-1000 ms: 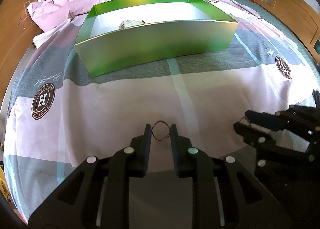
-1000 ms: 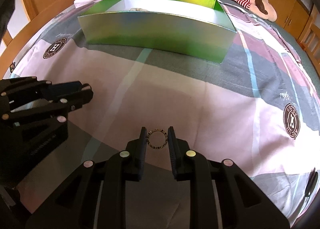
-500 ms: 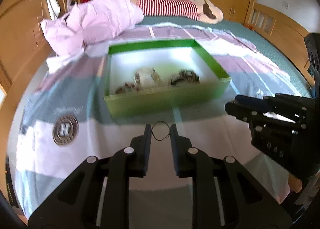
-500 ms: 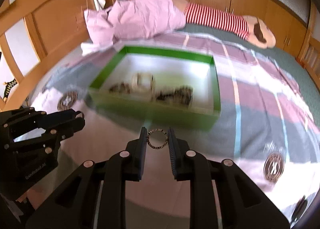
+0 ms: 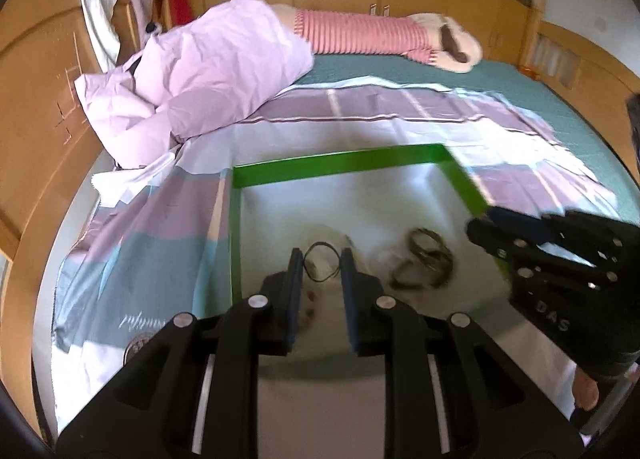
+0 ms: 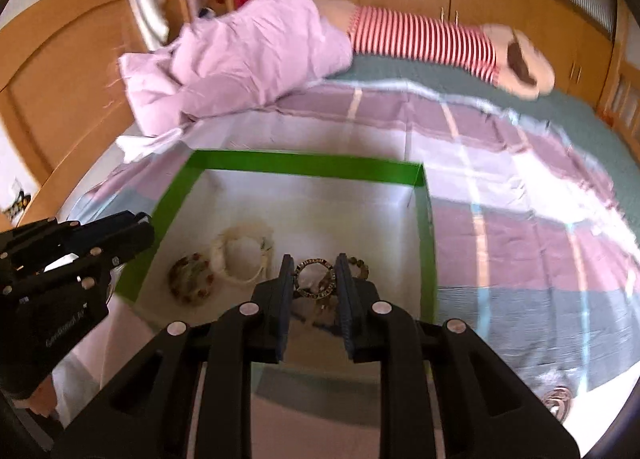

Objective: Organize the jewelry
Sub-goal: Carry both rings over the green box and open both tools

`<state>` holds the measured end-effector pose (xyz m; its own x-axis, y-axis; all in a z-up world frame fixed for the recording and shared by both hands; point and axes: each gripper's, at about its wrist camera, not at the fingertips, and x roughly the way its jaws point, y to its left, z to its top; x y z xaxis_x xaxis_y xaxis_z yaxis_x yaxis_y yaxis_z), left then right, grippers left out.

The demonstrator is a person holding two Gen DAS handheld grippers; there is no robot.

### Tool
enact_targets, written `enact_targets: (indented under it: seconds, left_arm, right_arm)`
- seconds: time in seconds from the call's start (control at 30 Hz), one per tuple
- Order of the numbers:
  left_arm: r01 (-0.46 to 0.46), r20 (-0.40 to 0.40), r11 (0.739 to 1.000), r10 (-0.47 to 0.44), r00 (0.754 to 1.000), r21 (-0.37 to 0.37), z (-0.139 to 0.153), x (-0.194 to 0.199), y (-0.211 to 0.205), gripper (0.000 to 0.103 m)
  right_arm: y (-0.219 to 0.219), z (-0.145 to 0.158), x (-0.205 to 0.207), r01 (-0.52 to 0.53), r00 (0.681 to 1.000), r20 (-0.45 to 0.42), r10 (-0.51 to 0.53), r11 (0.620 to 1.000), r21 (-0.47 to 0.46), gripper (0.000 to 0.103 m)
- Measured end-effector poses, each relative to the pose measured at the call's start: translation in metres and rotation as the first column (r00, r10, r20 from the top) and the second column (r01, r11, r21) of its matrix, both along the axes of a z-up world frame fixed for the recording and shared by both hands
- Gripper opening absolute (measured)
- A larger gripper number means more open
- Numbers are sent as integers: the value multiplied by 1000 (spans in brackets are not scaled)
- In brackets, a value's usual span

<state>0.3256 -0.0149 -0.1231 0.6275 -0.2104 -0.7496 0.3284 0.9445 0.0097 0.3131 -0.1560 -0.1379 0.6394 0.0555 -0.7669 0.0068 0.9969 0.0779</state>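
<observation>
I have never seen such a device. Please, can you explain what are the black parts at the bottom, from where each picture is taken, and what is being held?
No robot: a person carries two hand-held grippers, each with a camera looking along its fingers. One picture is from the left gripper, which pinches a thin black ring; the other from the right gripper, which pinches a beaded ring. Both hang over a green box on a bed; it holds a white bracelet and other jewelry.

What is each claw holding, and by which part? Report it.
Left claw: a thin dark ring, pinched across its opposite edges. Right claw: a studded bracelet ring, clamped the same way, by its outer rim.
</observation>
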Motion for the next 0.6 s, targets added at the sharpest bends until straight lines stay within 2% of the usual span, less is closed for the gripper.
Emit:
enact_targets:
  seconds: [0.17,0.2,0.23,0.27,0.3,0.37,0.4,0.43,0.5,0.57,0.6]
  left_arm:
    - [-39,-81,999,40,996,9,-36,36,1,20]
    - [-43,-84,999,44,995,16,-40,38,1,20]
    - [-48,-84,999,50,995,23,-43,39,1,21]
    - [-50,-84,998,52,995,25,-44,40,1,27]
    - [-54,-82,998,56,995,26,-44,40,2,32]
    - [-63,-71,998,64,995,25,-41,38,4,56]
    - [-67,-61,998,68,996,20,-39,35,6,60]
    - [-70,-54,997,70,996,17,-36,33,7,64]
    - [-70,-43,998,70,997,12,-29,28,9,68]
    - [-74,-33,997,74,997,5,-22,20,11,78]
    - [-75,-28,997,75,997,-2,-18,14,12,80]
  right_arm:
    - [-5,-32,23,24,997,-66,-25,1000,-15,22]
    - [-4,-35,24,25,997,-73,-26,1000,-12,26]
    - [-5,-36,23,27,997,-75,-28,1000,-11,41]
    - [-5,-36,22,32,997,-72,-33,999,-14,54]
    - [-5,-34,21,37,997,-61,-38,999,-18,57]
    - [-5,-29,17,45,998,-43,-46,999,-17,64]
    - [-6,-25,14,47,998,-38,-47,999,-4,66]
    - [-6,-23,12,53,998,-35,-53,999,1,73]
    - [-6,-14,6,71,997,-17,-71,998,-1,82]
    - [-4,-4,-4,76,997,0,-76,997,-16,92]
    - [-3,-1,-7,82,997,5,-81,996,-25,93]
